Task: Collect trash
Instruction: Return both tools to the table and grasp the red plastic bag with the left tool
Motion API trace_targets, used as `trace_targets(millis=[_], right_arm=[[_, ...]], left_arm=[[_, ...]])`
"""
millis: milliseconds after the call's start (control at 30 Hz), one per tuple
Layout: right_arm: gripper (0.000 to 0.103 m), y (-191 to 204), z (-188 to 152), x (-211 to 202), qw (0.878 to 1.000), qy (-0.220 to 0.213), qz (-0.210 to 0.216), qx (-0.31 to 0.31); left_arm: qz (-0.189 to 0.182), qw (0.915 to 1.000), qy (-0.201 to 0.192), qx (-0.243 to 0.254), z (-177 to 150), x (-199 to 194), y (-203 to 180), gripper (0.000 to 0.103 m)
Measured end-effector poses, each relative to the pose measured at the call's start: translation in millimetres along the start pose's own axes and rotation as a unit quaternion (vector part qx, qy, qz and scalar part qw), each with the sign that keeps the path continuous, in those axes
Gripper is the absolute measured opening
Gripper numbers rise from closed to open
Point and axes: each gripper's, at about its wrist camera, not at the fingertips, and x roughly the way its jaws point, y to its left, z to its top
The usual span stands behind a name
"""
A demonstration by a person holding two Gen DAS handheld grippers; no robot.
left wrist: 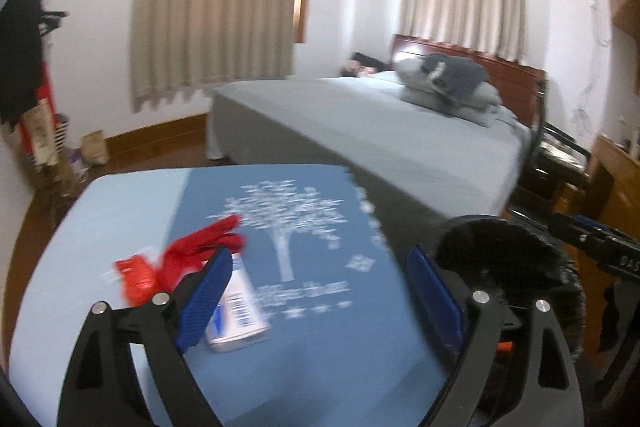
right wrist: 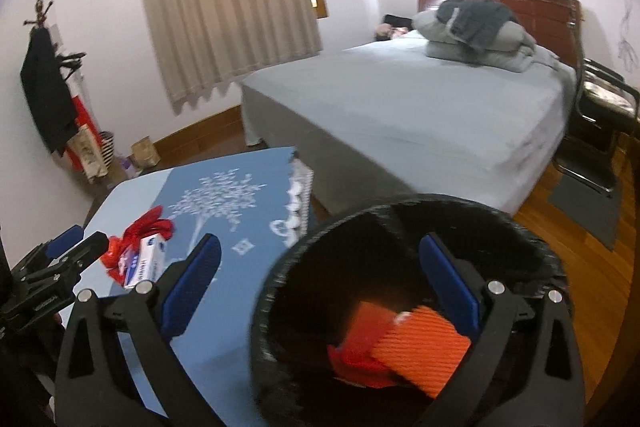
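A black trash bin (right wrist: 400, 291) stands beside the table, holding orange and red wrappers (right wrist: 404, 347); its rim shows in the left wrist view (left wrist: 508, 259). On the blue tablecloth (left wrist: 320, 307) lie red wrapper scraps (left wrist: 180, 263) and a white-and-blue small box (left wrist: 236, 307); both also show in the right wrist view, the scraps (right wrist: 140, 231) beside the box (right wrist: 146, 259). My left gripper (left wrist: 320, 291) is open and empty, its left finger just over the box. My right gripper (right wrist: 324, 283) is open and empty, above the bin's rim.
A bed (right wrist: 420, 115) with grey sheet and folded bedding stands behind the table. A black chair (right wrist: 600, 115) is at the right. Clothes hang on a coat rack (right wrist: 44, 87) at the left wall, with bags on the wooden floor below.
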Motion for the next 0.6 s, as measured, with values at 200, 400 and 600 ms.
trace_targets(millis=[200,400,600], right_arm=[[0.097,40,-1,24,0.999,0.013,0.028,-0.023],[0.097,80,-7,50,0.998,0.022,0.051,-0.043],[0.097,113,-13,79,0.995,0.04,0.065,-0.061]], left_arm=[[0.054,0.9983,0.004,-0.021,-12,-5,51,0.088],[0.097,0.9942,0.017,-0.043,-24,2,98,0.084],[0.12,0.9901,0.038,-0.062,-35,21,128,0.076]])
